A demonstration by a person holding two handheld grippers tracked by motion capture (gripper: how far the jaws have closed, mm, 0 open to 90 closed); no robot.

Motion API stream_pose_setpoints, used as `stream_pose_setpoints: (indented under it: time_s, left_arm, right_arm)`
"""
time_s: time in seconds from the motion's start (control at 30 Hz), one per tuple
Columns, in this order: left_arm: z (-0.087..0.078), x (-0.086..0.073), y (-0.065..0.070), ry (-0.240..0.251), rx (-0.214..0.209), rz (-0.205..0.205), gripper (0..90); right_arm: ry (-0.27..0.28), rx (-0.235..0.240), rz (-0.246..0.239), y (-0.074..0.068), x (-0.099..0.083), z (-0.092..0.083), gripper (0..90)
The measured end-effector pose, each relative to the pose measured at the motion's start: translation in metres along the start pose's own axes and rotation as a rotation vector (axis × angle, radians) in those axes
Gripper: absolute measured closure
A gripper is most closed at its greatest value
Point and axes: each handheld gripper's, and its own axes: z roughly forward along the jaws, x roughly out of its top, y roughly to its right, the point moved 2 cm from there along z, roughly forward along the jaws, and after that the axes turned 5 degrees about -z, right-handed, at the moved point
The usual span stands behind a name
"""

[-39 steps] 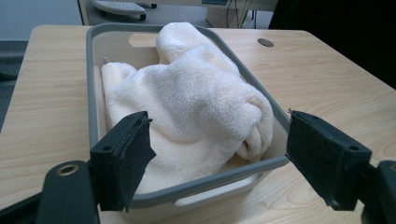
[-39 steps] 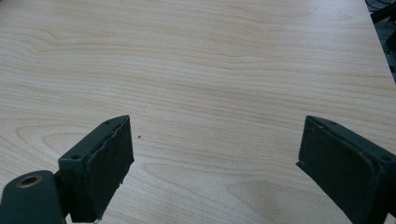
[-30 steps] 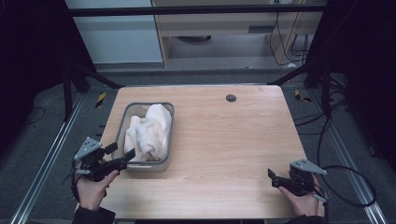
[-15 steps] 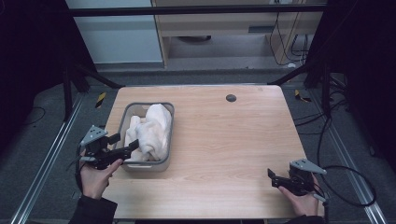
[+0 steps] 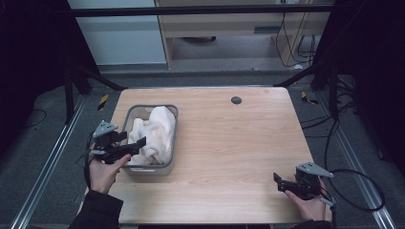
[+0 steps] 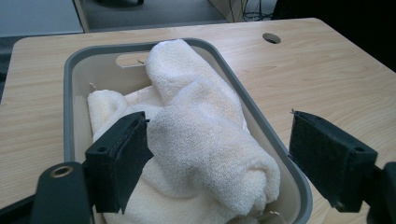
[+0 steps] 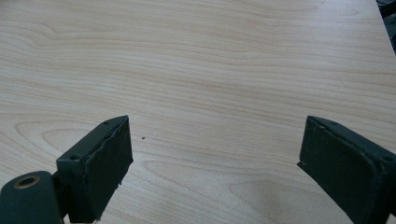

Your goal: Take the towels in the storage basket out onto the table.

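Note:
A grey plastic bin (image 5: 174, 138) stands on the left part of the wooden table (image 5: 239, 138), and cream towels (image 5: 160, 129) lie rolled and bunched inside it. My left gripper (image 5: 136, 144) hangs open over the bin's near left corner, pointing across the towels. In the left gripper view the towels (image 6: 201, 121) lie between the wide jaws; one jaw rests beside the roll and the other stands outside the bin's rim (image 6: 70, 93). My right gripper (image 5: 277, 180) is open low at the table's near right corner, with bare wood between its jaws (image 7: 215, 135).
A small round cable hole (image 5: 236, 100) sits near the table's far edge. Black frame posts (image 5: 334, 81) flank the table, and cables (image 5: 358, 191) trail on the floor at the right. Cabinets stand beyond the far edge.
My left gripper has moved from the table's near left edge up and forward over the bin's corner and the towels. The right gripper has stayed where it was.

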Motion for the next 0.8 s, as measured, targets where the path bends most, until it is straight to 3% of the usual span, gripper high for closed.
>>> stream_pose_setpoints:
  time_s: [0.8]
  left_arm:
    - [0.038,0.007,0.002,-0.096,0.032,0.008,16.9]
  right_arm:
    - [-0.019,0.009,-0.011,-0.001,-0.001,0.003,8.3]
